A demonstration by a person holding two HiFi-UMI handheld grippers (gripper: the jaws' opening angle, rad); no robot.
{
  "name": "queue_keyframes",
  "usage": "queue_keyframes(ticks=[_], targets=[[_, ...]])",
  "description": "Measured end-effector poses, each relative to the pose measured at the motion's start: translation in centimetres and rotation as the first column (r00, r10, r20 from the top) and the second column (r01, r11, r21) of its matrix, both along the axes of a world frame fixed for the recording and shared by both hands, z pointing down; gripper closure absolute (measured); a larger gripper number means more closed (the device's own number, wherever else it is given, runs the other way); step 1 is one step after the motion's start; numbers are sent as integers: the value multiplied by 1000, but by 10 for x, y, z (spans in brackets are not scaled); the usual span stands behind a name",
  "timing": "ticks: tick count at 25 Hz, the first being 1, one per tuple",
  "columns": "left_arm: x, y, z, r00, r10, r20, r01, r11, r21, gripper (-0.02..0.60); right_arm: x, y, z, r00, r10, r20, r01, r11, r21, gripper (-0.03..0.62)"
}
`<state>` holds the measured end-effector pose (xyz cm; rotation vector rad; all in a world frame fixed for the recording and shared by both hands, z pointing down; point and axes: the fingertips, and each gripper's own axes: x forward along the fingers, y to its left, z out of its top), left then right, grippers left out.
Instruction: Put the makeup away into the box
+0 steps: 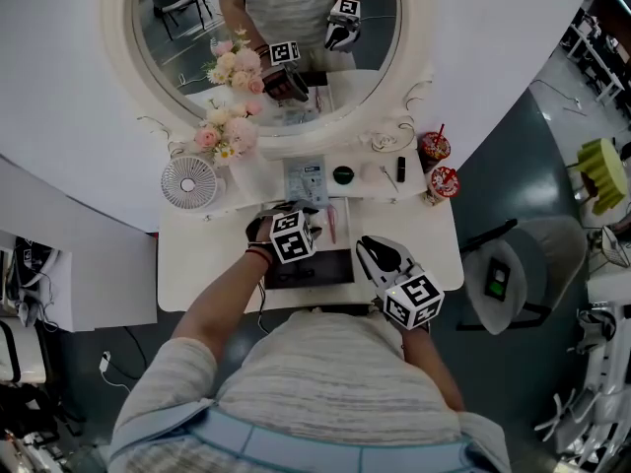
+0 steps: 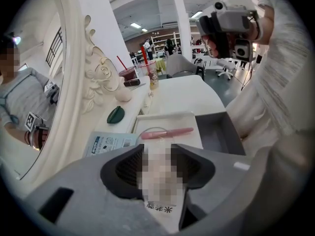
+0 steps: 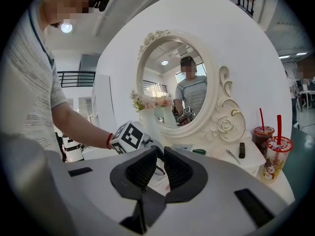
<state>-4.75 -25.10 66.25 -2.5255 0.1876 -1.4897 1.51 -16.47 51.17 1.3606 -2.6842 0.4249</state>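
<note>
My left gripper [image 1: 281, 217] hangs over the back of the white vanity top, just behind the dark open box [image 1: 335, 276]. In the left gripper view its pads press on a white printed sachet [image 2: 161, 206], which fills the gap of the left gripper [image 2: 158, 154]. Beyond it a pink pen [image 2: 165, 132] lies on a white tray [image 2: 147, 123], and the grey box [image 2: 222, 132] is to the right. My right gripper [image 1: 373, 249] hovers at the box's right end, its jaws a little apart with nothing between them, as the right gripper view shows [image 3: 160, 154].
On the shelf under the mirror lie a green compact [image 1: 342, 174], a blue-and-white packet [image 1: 307, 178], tweezers [image 1: 387, 177] and a black tube [image 1: 400, 168]. Two red drink cups [image 1: 438, 166] stand at the right, a small fan [image 1: 188, 181] and flowers [image 1: 225, 136] at the left.
</note>
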Motion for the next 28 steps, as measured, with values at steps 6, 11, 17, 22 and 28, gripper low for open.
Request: queue_keyframes(ticks=[6, 11, 17, 22, 28], targets=[[-2, 0, -12, 999, -15, -36, 16, 1000, 23, 399, -6, -2, 1, 1000, -16, -2, 16, 1000, -3, 583], [-5, 0, -22, 996, -50, -80, 53, 998, 33, 399, -13, -2, 2, 999, -33, 1, 33, 999, -6, 583], [-12, 3, -39, 985, -98, -143, 105, 994, 41, 399, -20, -2, 2, 999, -52, 3, 53, 999, -5, 583], [-23, 9, -49, 966, -164, -200, 173, 985, 26, 399, -28, -4, 1, 997, -82, 3, 82, 997, -3, 583], [-45, 30, -56, 934, -255, -249, 260, 966, -13, 399, -36, -6, 1, 994, -111, 3, 111, 994, -7, 583]])
